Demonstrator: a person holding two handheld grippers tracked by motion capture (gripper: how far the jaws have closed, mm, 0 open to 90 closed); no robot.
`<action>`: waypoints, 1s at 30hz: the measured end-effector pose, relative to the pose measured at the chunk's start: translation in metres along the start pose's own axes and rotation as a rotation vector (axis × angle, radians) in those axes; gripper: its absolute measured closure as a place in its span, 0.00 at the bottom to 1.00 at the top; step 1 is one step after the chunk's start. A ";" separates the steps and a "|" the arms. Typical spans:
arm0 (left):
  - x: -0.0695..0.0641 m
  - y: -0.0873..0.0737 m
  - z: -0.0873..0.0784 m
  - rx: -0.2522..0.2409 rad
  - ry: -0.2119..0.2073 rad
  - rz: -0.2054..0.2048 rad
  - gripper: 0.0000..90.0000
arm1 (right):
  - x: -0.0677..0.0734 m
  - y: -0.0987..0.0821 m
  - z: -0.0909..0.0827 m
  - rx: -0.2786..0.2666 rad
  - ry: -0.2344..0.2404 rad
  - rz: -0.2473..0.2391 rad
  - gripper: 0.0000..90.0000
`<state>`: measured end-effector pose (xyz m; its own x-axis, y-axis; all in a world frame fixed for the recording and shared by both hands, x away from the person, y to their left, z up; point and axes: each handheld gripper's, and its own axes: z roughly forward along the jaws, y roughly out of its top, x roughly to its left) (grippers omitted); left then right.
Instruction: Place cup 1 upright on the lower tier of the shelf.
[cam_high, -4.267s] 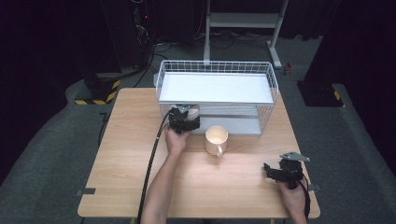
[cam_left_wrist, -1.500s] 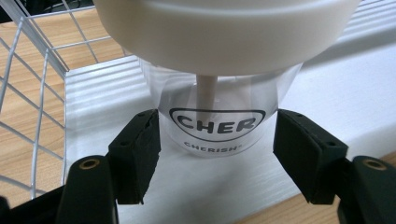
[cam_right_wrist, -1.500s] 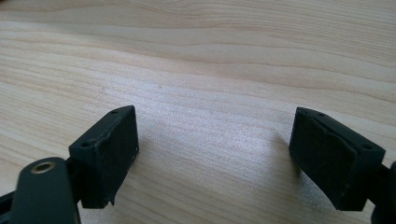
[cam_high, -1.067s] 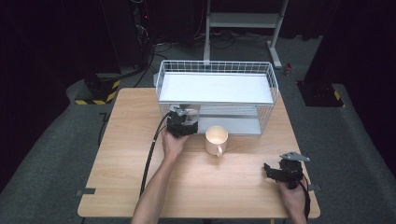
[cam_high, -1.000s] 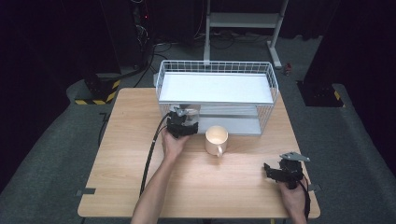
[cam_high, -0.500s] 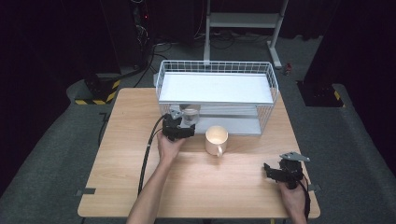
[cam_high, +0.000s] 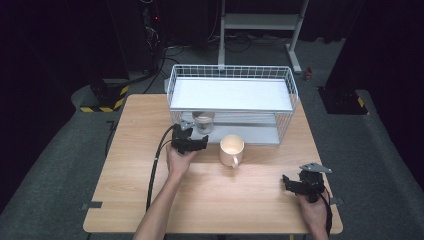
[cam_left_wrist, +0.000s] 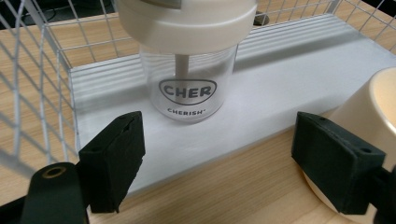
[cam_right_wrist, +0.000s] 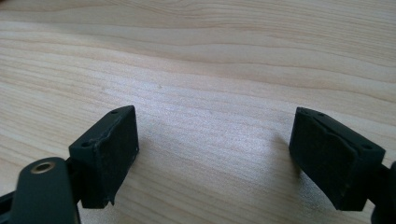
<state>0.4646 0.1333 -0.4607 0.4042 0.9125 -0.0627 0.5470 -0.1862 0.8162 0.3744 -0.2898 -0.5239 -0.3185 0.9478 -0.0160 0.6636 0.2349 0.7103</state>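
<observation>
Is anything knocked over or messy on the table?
No, nothing stands out. The clear jar stands upright on the wire rack's lower shelf, and the cream mug sits upright on the table. No spills.

High cam overhead; gripper cams close, tabletop (cam_high: 125, 175) shared.

Clear jar (cam_left_wrist: 187, 84) cut off at the top edge of the left gripper view, lid only partly seen; in the high view (cam_high: 204, 121) half hidden under the upper shelf of the wire rack (cam_high: 280, 89), print too small to read. Cream mug (cam_left_wrist: 369, 116) cropped by the right edge of the left gripper view, handle unseen there. Forearms cut by the bottom edge of the high view. Gap between right gripper (cam_high: 295, 184) fingers too small to judge from above.
</observation>
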 end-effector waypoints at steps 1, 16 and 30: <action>0.000 -0.001 -0.003 0.007 0.019 0.017 0.20 | 0.000 0.000 0.000 0.000 0.000 0.000 0.18; -0.002 -0.010 -0.023 -0.005 0.004 0.007 0.21 | 0.000 0.000 0.000 0.000 -0.002 0.002 0.18; 0.001 -0.025 -0.051 -0.009 0.017 0.000 0.21 | 0.000 0.000 0.000 0.000 -0.002 0.002 0.18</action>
<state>0.4137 0.1576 -0.4518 0.3911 0.9188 -0.0531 0.5406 -0.1827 0.8212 0.3747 -0.2897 -0.5239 -0.3159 0.9487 -0.0155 0.6641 0.2328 0.7105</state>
